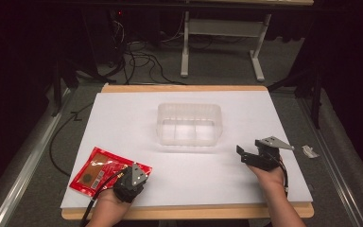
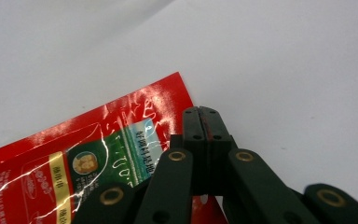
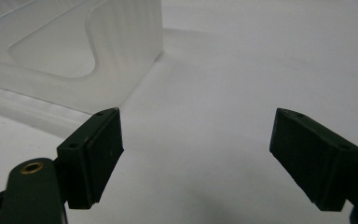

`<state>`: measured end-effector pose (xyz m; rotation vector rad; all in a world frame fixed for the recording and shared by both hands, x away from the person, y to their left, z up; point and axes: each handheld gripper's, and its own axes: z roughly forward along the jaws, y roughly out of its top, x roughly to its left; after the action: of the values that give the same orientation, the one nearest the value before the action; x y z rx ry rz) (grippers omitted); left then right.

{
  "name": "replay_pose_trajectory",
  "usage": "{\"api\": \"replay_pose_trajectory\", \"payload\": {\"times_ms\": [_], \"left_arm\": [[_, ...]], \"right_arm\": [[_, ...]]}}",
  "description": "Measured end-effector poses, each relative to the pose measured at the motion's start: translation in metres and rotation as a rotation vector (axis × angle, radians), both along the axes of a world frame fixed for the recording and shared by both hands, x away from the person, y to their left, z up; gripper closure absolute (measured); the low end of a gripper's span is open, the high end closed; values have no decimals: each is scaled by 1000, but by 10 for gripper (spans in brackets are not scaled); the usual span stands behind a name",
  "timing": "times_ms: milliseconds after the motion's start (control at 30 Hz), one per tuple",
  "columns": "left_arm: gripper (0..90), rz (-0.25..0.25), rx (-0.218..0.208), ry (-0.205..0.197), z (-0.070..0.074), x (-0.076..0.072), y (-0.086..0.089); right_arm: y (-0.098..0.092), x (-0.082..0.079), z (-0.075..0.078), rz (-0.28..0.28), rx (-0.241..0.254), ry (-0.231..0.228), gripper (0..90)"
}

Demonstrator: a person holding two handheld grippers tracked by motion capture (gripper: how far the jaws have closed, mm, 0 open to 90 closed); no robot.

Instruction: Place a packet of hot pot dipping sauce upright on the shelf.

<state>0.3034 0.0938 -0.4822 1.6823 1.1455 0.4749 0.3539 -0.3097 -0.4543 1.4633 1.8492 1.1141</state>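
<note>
Red packet (image 2: 74,154) edge clamped in left gripper (image 2: 204,122); right gripper (image 3: 196,140) jaws apart, near tub (image 3: 65,42)

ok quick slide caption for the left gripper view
Left gripper shut on the edge of a red packet lying on the white table.

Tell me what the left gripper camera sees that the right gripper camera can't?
The left gripper view has the red packet, with green and gold printing on it, and the left gripper with its fingers pressed together at the packet's edge. The right gripper view has the clear plastic bin instead, and the right gripper with its fingers spread wide apart, nothing between them. Both views share the white table top underneath.
</note>
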Motion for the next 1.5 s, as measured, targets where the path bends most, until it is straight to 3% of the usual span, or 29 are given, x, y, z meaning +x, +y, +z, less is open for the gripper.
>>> {"api": "replay_pose_trajectory", "payload": {"times_ms": [367,500,600,767,900,967,1067,1233,1467,1500], "left_arm": [[900,55,-89,-18,14,21,7],[900,77,-120,-34,20,37,6],[900,105,-169,-36,24,52,6],[900,126,-192,-45,24,76,-2],[900,130,-189,-59,24,87,-9],[900,130,-208,-58,24,91,-12],[900,118,-209,-64,26,92,-14],[900,108,-221,-91,32,87,-12],[900,138,-221,-121,32,69,11],[868,143,-223,-121,32,66,15]], "right_arm": [[-10,-9,-1,-25,-3,1,186],[-21,-19,0,-45,2,-14,188],[-31,-33,-1,-53,-16,-25,188],[-43,-46,-3,-85,-16,-6,191],[-56,-63,-5,-129,-14,5,199],[-59,-66,-6,-134,-17,5,200],[-65,-77,-6,-157,-18,8,202],[-66,-79,-6,-160,-10,4,202],[-49,-60,-2,-107,-9,-8,202],[-45,-57,-2,-101,-6,-7,202]]}}
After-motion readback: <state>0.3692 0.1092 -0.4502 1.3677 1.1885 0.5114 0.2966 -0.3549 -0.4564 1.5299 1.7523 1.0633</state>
